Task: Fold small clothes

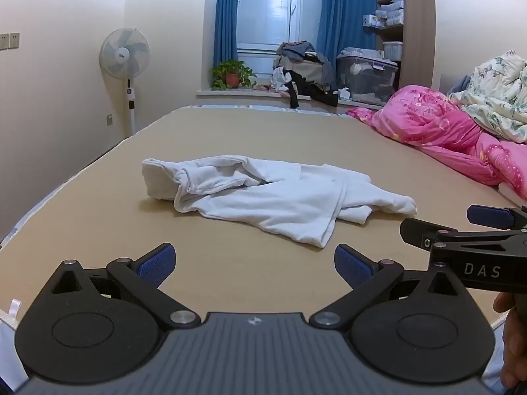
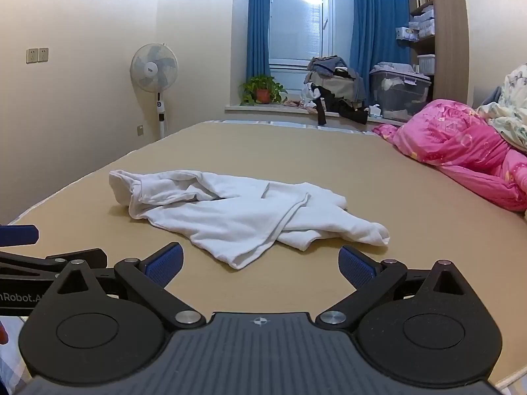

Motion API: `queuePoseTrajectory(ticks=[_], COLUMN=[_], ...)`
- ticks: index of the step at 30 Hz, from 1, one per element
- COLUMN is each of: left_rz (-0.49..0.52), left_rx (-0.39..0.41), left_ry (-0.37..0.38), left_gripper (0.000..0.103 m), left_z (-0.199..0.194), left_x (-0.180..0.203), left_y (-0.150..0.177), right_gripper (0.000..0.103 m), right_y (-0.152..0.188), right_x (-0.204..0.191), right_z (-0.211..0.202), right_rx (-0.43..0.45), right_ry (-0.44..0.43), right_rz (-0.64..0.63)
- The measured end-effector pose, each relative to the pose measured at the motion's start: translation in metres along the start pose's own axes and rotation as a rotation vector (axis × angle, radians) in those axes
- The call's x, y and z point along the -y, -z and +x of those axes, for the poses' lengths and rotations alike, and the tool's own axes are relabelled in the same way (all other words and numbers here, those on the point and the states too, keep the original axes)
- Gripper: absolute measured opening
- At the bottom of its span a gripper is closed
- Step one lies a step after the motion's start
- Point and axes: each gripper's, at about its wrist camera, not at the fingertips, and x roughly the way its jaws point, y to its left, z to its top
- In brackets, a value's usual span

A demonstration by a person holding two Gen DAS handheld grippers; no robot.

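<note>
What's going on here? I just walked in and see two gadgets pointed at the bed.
A person is holding a two-finger claw in each hand, about to fold a crumpled white garment lying on the tan bed surface. The left claw and the right claw are both wide open and empty, hovering short of the cloth. Nothing has been grasped or folded yet. A pink quilt lies bunched off to the right.

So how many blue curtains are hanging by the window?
2. One curtain hangs left of the window, above the plant; the other curtain hangs right of it, beside the shelves. None seem hidden.
</note>
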Motion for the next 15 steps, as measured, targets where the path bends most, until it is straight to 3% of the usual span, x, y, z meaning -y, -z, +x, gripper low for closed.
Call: queuePoseTrajectory(ticks=[15], left_rz=[0.000], left_rx=[0.001], left_ry=[0.000], left_gripper=[0.103], left_z=[0.0065], left_x=[0.0039], left_y=[0.0002], right_gripper=[0.100], right_y=[0.0011], right_x=[-0.0003], right_z=[0.0020], right_rx=[0.001], right_ry=[0.000], right_rz=[0.000])
